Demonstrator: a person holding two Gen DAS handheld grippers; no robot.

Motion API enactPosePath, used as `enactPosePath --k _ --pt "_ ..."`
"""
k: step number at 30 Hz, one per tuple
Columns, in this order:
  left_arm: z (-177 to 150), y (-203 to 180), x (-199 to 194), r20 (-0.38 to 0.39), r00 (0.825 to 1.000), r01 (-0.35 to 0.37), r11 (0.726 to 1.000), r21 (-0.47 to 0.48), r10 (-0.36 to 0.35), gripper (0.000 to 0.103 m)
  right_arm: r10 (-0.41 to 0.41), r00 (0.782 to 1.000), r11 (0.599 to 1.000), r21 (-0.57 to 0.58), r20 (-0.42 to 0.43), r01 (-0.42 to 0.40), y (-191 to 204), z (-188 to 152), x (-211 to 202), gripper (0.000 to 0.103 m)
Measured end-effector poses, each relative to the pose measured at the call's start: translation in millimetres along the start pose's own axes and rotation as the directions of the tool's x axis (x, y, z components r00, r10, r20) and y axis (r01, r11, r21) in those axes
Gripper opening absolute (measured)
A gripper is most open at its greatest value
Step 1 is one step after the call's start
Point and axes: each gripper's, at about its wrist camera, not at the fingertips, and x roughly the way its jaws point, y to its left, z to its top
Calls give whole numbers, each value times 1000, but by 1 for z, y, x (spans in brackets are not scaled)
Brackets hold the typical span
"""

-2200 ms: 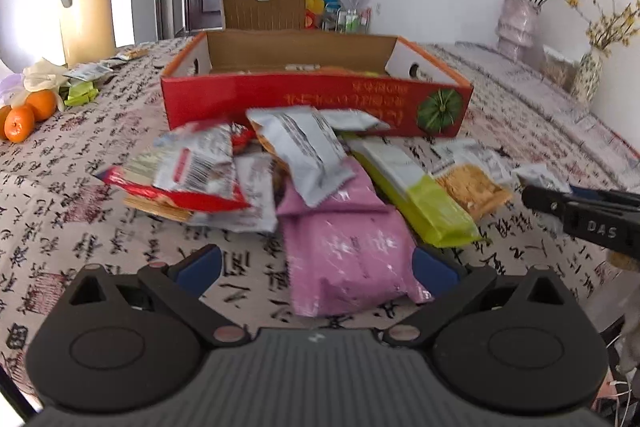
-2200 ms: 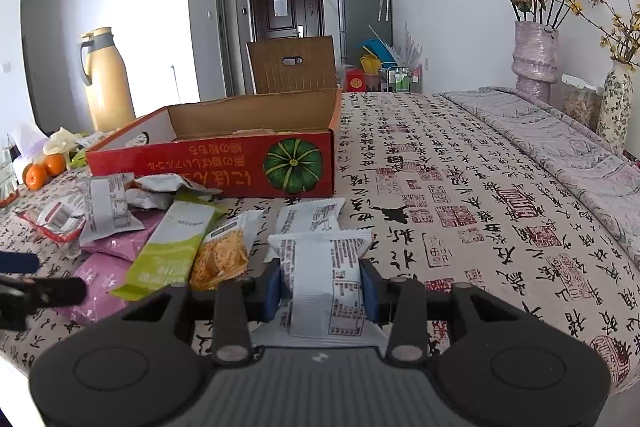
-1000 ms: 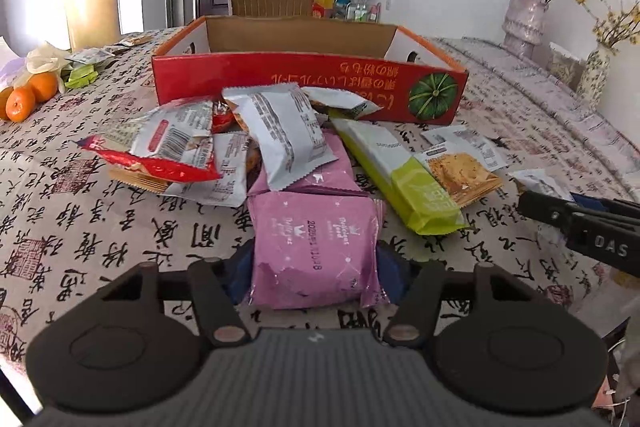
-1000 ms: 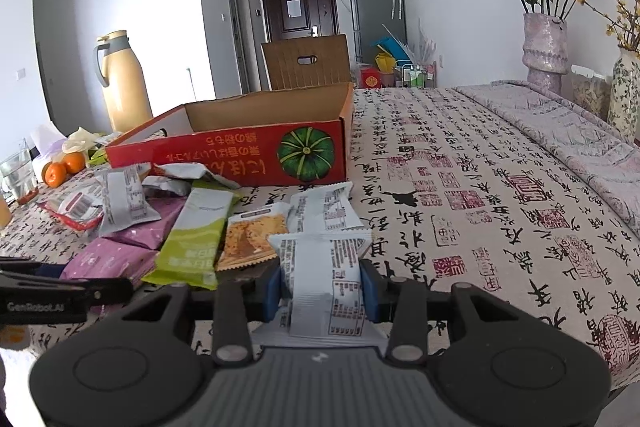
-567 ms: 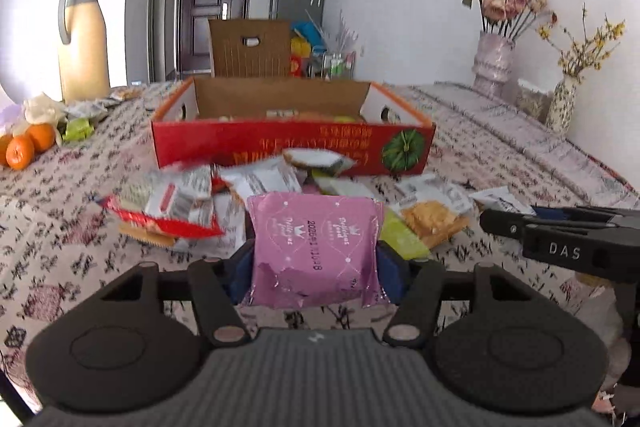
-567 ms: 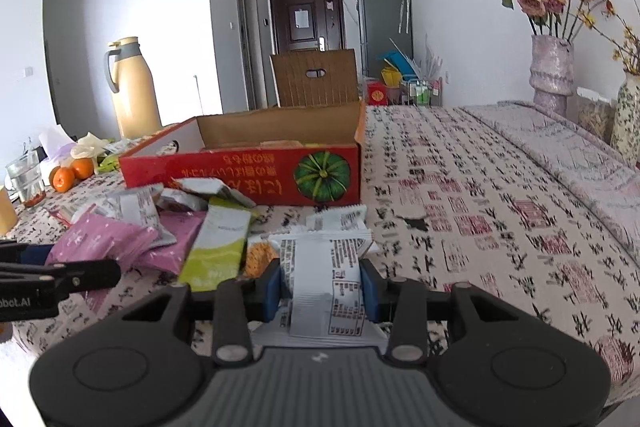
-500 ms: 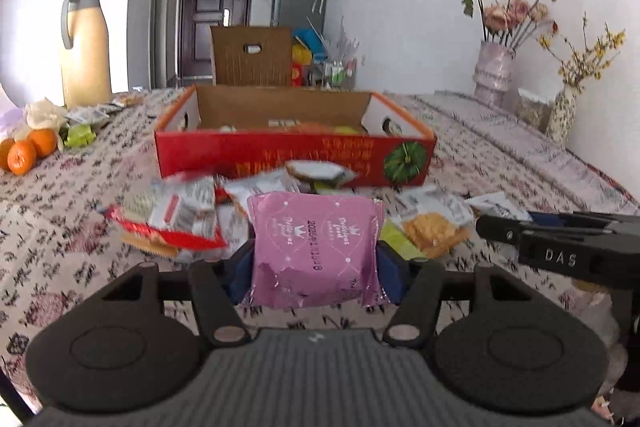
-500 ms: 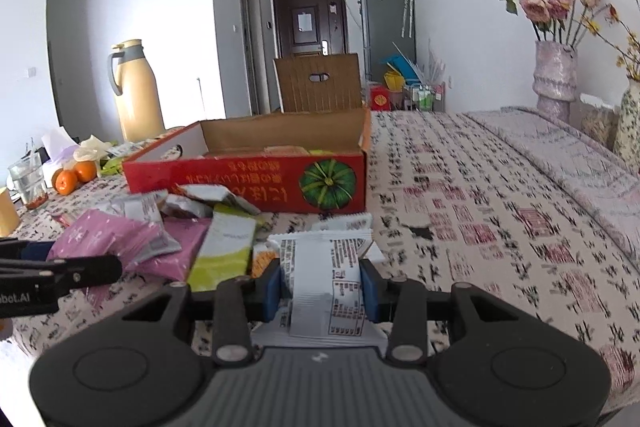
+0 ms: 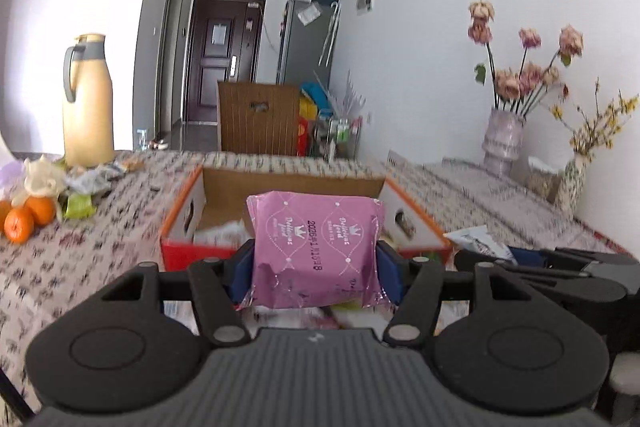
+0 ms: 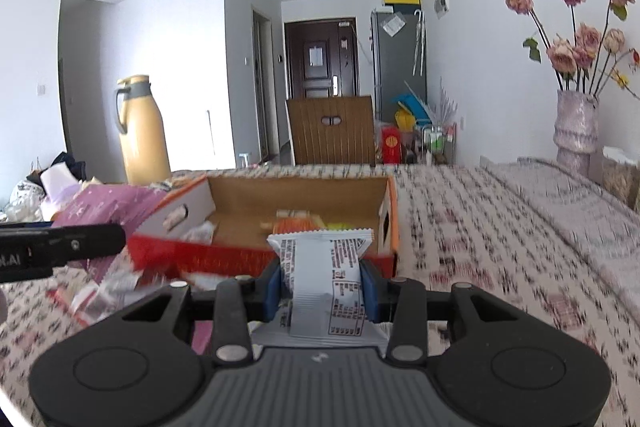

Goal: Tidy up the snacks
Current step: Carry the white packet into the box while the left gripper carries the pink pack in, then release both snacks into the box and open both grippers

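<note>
My left gripper (image 9: 315, 269) is shut on a pink snack packet (image 9: 314, 247), held up in the air in front of the red cardboard box (image 9: 184, 211). My right gripper (image 10: 322, 287) is shut on a white snack packet (image 10: 326, 281) with black print, raised just before the same box (image 10: 256, 257). The box is open at the top and holds several snacks, among them an orange pack (image 10: 298, 225). In the right wrist view the left gripper's finger (image 10: 60, 249) and its pink packet (image 10: 108, 205) show at the left. More loose snacks (image 10: 104, 291) lie on the patterned tablecloth before the box.
A yellow thermos (image 9: 87, 101) and oranges (image 9: 28, 217) stand at the far left of the table. Vases with dried flowers (image 9: 504, 139) stand at the right by the wall. A wooden chair back (image 10: 332, 131) rises behind the table's far edge.
Both grippers have risen off the table with their packets and come closer to the red box, which now shows its inside from above.
</note>
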Motion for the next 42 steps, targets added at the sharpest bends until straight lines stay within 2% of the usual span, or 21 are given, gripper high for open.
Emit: enactPosePath --k 8,14,21,28,36,40,42 --pt "35 2 30 51 999 -5 1000 -22 6 63 -18 999 1000 8 45 18 -5 36 36 39" --pt "56 4 60 52 998 -24 999 -39 26 63 -20 998 1000 19 58 19 -5 57 67 39" --pt "74 15 96 32 998 -51 995 -80 54 63 -15 999 999 50 32 13 -5 67 111 39" --pt "66 25 128 -33 993 -115 990 -82 113 63 -20 999 997 76 -27 22 -11 53 145 39" --pt "53 38 150 -113 988 -117 989 -94 106 63 -13 996 995 96 -85 21 -17 41 161 39" --pt "52 40 149 -109 989 -111 988 -110 100 65 -15 997 995 97 -80 23 -17 41 158 43" --pt "52 41 146 -93 991 -112 987 -117 101 75 -14 997 995 102 -82 22 -18 41 157 54"
